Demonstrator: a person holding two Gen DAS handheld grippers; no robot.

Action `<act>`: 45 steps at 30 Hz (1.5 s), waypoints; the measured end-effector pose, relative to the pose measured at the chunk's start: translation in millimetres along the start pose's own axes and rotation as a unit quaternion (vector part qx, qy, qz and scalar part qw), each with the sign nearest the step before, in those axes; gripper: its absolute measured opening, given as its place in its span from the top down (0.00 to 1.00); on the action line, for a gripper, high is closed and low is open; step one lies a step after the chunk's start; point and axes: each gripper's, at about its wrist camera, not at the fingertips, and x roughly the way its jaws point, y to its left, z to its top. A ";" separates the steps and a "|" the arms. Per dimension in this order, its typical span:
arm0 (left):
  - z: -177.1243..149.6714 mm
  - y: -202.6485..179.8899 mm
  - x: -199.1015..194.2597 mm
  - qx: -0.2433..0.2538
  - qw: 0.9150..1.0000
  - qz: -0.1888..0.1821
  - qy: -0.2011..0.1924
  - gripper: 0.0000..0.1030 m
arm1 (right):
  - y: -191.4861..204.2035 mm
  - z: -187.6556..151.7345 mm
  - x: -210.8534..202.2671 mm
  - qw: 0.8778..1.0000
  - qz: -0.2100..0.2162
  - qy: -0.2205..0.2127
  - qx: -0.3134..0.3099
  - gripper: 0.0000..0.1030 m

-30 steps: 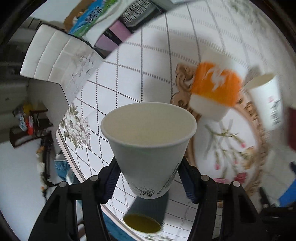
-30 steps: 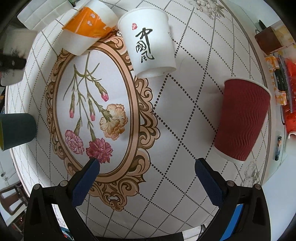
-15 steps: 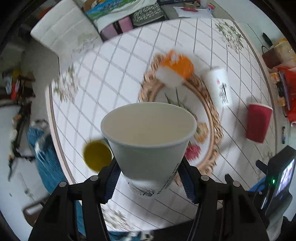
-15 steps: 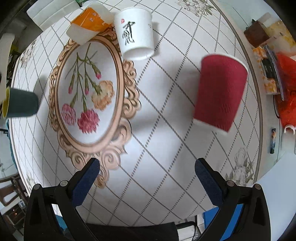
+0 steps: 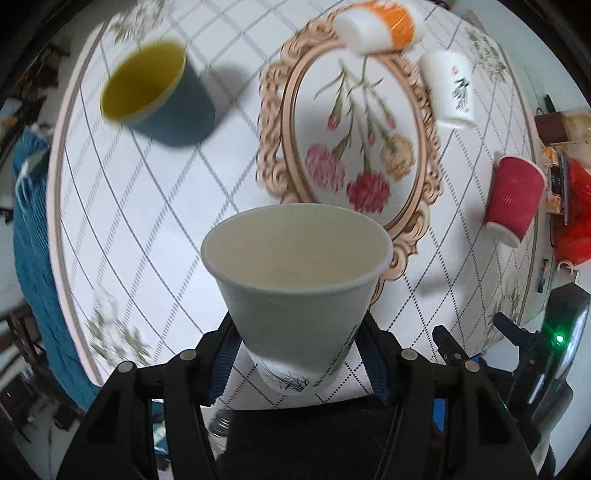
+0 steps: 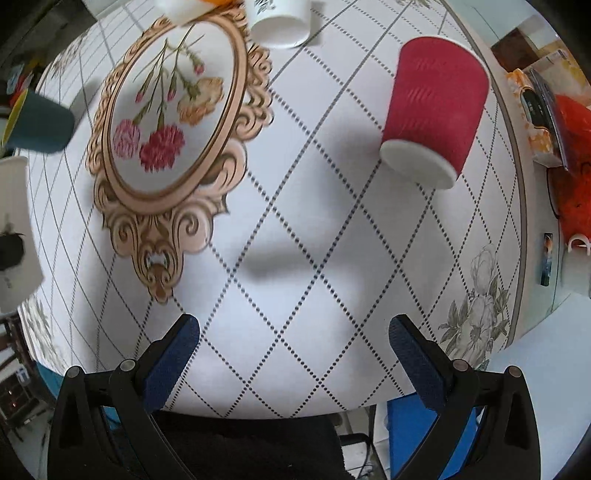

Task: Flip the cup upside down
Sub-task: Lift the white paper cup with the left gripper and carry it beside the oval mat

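Compared with one second ago, the left gripper (image 5: 297,354) is swinging its view around: the blue cup (image 5: 159,74), formerly low under the held cup, is now appearing at upper left, and the whole table (image 5: 155,206) is coming into sight. The left gripper is clamping the white paper cup (image 5: 297,280) by its lower wall between blue pads, clear above the table, mouth pointing away from the camera toward the tabletop. Judged from this, the turn-over is under way and setting down remains. The cup is a thin tapered cone with a rolled rim, a matte cream interior and an ink grass print near its base.

The right gripper (image 6: 293,354) is hanging over bare cloth with its jaws spread wide and nothing between them; it is sitting higher than before, the red cup (image 6: 436,110) looking smaller. That red cup is ribbed and corrugated, standing inverted. Beyond it, a white cup with calligraphy (image 5: 452,88) is also resting mouth down, and an orange-and-white cup (image 5: 380,22) is blurred near the ornate floral medallion (image 5: 354,129) printed on the glossy diamond-grid tablecloth.
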 end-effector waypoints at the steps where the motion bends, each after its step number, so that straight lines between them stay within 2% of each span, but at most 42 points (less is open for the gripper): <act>1: -2.6 1.9 7.2 -0.006 1.000 -0.003 0.004 0.44 | 2.3 -3.3 1.7 1.000 -0.001 0.001 -0.002 0.00; 10: -10.7 11.4 60.6 -0.050 0.998 -0.021 0.025 0.44 | 10.9 -32.7 9.6 0.999 -0.020 0.007 -0.026 0.00; 16: -15.2 5.6 83.8 -0.045 0.998 -0.012 0.038 0.44 | 14.9 -43.1 11.6 0.999 -0.027 0.010 -0.028 0.00; 17: -15.9 3.8 87.1 -0.043 0.998 -0.009 0.040 0.44 | 13.9 -31.0 12.9 0.999 -0.028 0.012 -0.028 0.00; 25: -19.1 -9.0 102.9 -0.026 0.999 0.003 0.040 0.42 | 26.2 -23.8 13.2 0.999 -0.033 0.013 -0.026 0.00; 29: -14.2 -5.6 102.8 -0.029 0.999 -0.002 0.042 0.42 | 49.7 -15.0 22.7 0.999 -0.035 0.013 -0.023 0.00; 34: -15.6 -0.5 106.6 -0.036 0.998 -0.007 0.055 0.42 | 52.9 -18.2 21.0 0.999 -0.037 0.012 -0.021 0.00; 35: -13.9 5.5 107.7 -0.036 0.998 -0.005 0.055 0.41 | 53.2 -14.5 21.6 0.999 -0.037 0.013 -0.021 0.00; 38: -16.7 6.7 111.0 -0.033 0.998 0.002 0.050 0.24 | 56.6 -13.3 23.2 0.999 -0.037 0.013 -0.020 0.00; 43: -6.7 21.8 103.4 -0.039 0.998 0.002 0.045 0.20 | 61.0 -17.8 25.0 0.999 -0.036 0.014 -0.018 0.00; 45: -6.0 28.2 101.0 -0.043 0.998 0.001 0.041 0.13 | 61.2 -18.3 25.5 0.999 -0.035 0.014 -0.018 0.00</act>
